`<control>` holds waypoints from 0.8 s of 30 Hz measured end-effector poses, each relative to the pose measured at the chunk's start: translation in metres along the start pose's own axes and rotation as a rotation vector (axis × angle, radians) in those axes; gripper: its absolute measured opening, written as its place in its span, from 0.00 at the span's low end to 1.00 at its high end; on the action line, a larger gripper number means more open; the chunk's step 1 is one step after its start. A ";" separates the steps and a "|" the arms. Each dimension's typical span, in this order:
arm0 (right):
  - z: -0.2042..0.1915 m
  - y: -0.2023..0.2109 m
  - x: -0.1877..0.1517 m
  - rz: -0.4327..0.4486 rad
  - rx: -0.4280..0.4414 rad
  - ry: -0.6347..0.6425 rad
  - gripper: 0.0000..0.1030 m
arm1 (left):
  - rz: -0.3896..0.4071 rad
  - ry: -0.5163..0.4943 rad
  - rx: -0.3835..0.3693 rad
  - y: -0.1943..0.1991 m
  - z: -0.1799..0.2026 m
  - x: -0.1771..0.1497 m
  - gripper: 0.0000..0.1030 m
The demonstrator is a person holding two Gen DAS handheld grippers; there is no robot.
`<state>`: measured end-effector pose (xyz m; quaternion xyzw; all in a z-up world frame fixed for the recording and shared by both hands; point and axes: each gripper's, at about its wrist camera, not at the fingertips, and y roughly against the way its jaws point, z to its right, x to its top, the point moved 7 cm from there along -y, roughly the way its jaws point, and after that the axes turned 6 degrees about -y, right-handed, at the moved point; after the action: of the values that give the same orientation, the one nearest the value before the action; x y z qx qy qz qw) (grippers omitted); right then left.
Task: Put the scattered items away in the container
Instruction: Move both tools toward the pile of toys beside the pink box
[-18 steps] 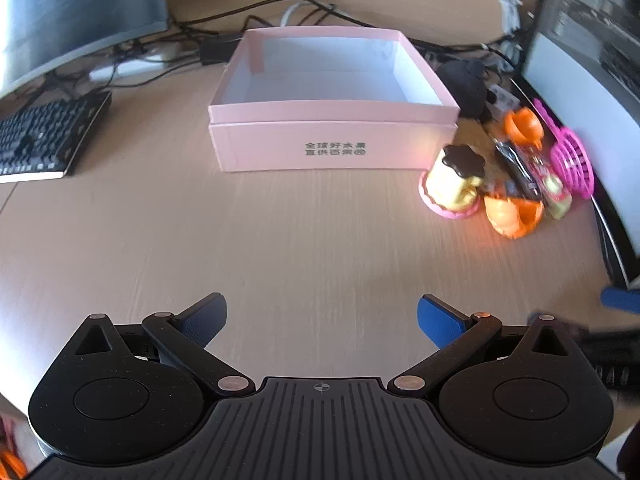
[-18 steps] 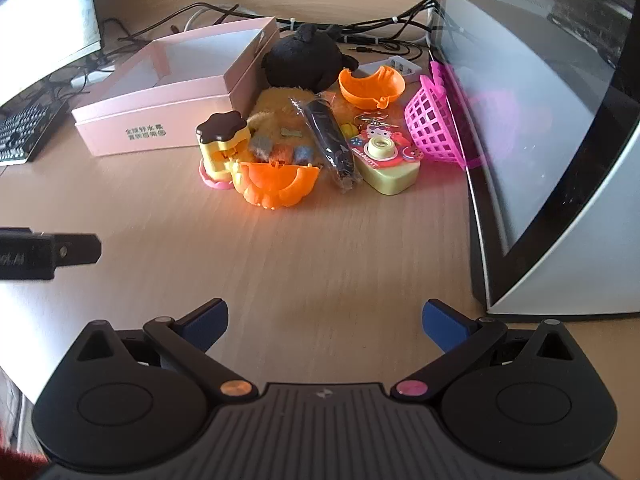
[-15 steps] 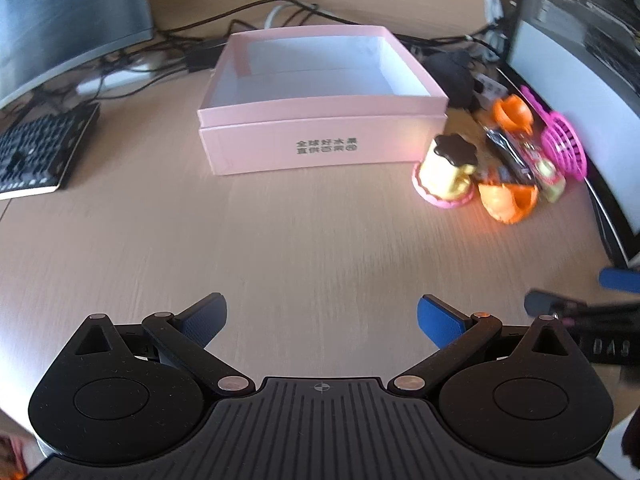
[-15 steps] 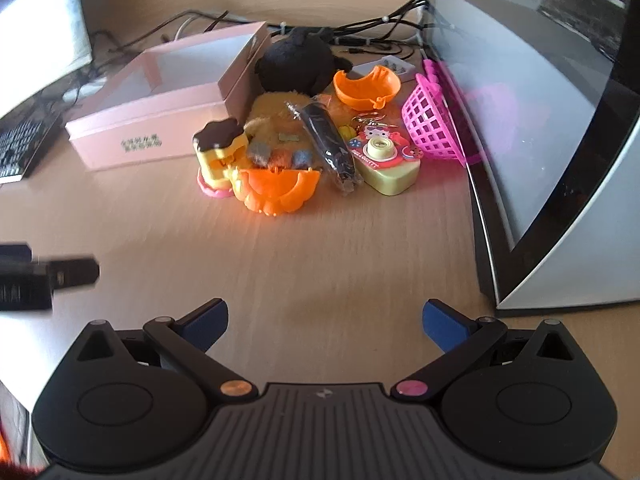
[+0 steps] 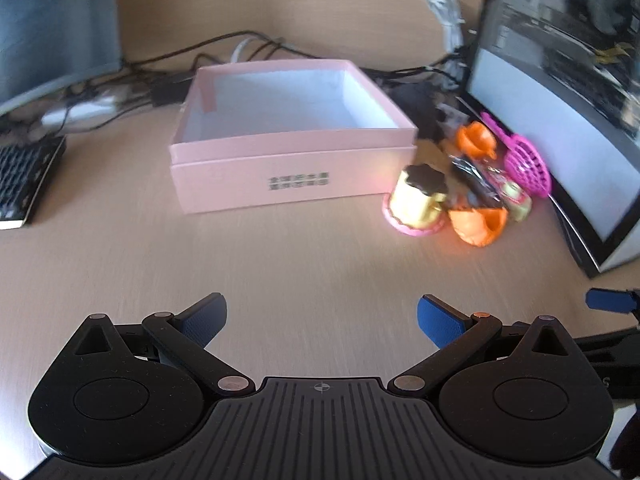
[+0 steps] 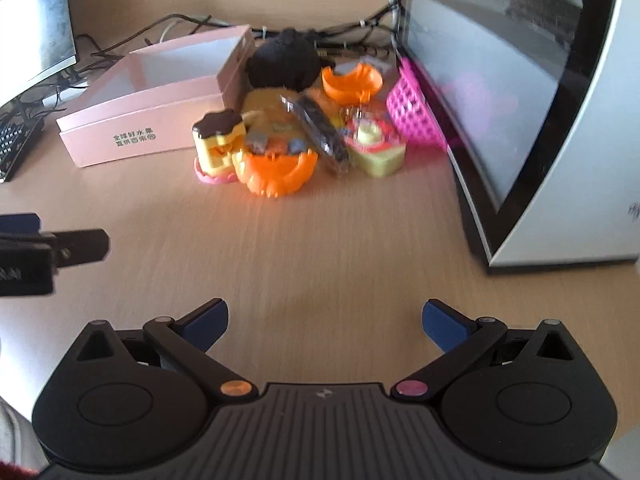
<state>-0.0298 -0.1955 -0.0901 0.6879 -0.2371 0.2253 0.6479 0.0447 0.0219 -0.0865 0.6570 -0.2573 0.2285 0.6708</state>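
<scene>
An empty pink box [image 5: 280, 160] [image 6: 160, 92] stands on the wooden desk. Right of it lies a heap of toys: a yellow pudding toy with a brown top [image 6: 218, 142] [image 5: 418, 198], an orange pumpkin half [image 6: 276, 172] [image 5: 478, 226], a second orange half [image 6: 352, 80], a dark wrapped bar [image 6: 322, 134], a yellow toy camera [image 6: 374, 146], a pink basket [image 6: 412, 110] [image 5: 526, 166] and a black plush [image 6: 286, 60]. My left gripper [image 5: 320, 320] is open, well short of the box. My right gripper [image 6: 324, 324] is open, nothing between its fingers, well short of the heap.
A white-framed monitor [image 6: 520, 92] stands close on the right, against the pink basket. Another screen [image 5: 52, 32] and a black keyboard [image 5: 24, 176] sit at the left. Cables [image 5: 168, 68] run behind the box. The other gripper's tip [image 6: 52, 248] shows at the left edge.
Both grippers have drawn back and lifted a little, so the box and toys look farther off. Both stay open and nothing on the desk has moved.
</scene>
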 end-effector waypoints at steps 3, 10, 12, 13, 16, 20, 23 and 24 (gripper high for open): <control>-0.001 0.005 0.005 0.039 0.024 0.004 1.00 | -0.015 0.029 0.020 0.002 -0.003 -0.001 1.00; 0.004 0.016 0.014 0.074 0.072 0.032 1.00 | 0.145 0.016 0.049 0.027 0.007 -0.001 1.00; 0.005 0.018 0.017 0.100 0.080 0.045 1.00 | 0.175 -0.013 0.074 0.029 0.012 -0.004 1.00; 0.005 0.018 0.017 0.109 0.083 0.056 1.00 | 0.174 -0.012 0.074 0.029 0.013 -0.005 1.00; 0.004 0.018 0.015 0.103 0.096 0.062 1.00 | 0.149 0.006 0.066 0.028 0.016 -0.006 1.00; 0.004 0.023 0.016 0.117 0.107 0.073 1.00 | 0.138 -0.005 0.094 0.027 0.019 -0.008 1.00; 0.001 0.023 0.012 0.118 0.129 0.065 1.00 | 0.104 0.000 0.083 0.025 0.019 -0.014 1.00; 0.000 0.022 0.010 0.114 0.129 0.064 1.00 | 0.093 0.007 0.081 0.025 0.018 -0.014 1.00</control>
<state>-0.0353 -0.1970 -0.0671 0.7060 -0.2400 0.2983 0.5958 0.0174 0.0052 -0.0765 0.6701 -0.2757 0.2720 0.6333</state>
